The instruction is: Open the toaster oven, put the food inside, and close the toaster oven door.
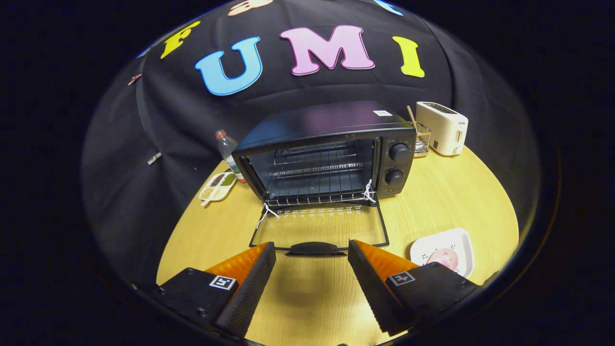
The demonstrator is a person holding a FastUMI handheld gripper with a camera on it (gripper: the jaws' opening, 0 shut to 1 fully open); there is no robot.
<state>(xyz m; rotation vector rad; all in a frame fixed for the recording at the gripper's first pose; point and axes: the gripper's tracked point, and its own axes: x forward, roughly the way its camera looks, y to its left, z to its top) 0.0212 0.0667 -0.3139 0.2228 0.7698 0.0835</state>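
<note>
- gripper [312, 254]: fingers spread wide, nothing between them but bare table; not touching anything
- toaster oven [326, 154]: black, sits mid-table straight ahead, beyond the fingers; door [319, 228] dropped fully down, lying flat toward the gripper; door handle [314, 248] sits just ahead of the fingertips, lined up with the gap between them
- oven inside: wire rack [317, 185] visible, nothing on it; white string tied at the door hinges on both sides
- two knobs [398, 163] stacked on the oven's right panel
- food [444, 257]: pinkish round item on a white plate [456, 240]; plate on the table to the right of the open door, just beyond the right finger; finger body partly covers the plate's near edge
- table [432, 202]: light wood
- white toaster [442, 127] at the far right, behind the oven; small clear holder [423, 139] with a stick in it between toaster and oven
- water bottle [228, 151] standing just left of the oven; small divided dish [218, 185] with dark and pale contents in front of the bottle; can't tell what the contents are
</note>
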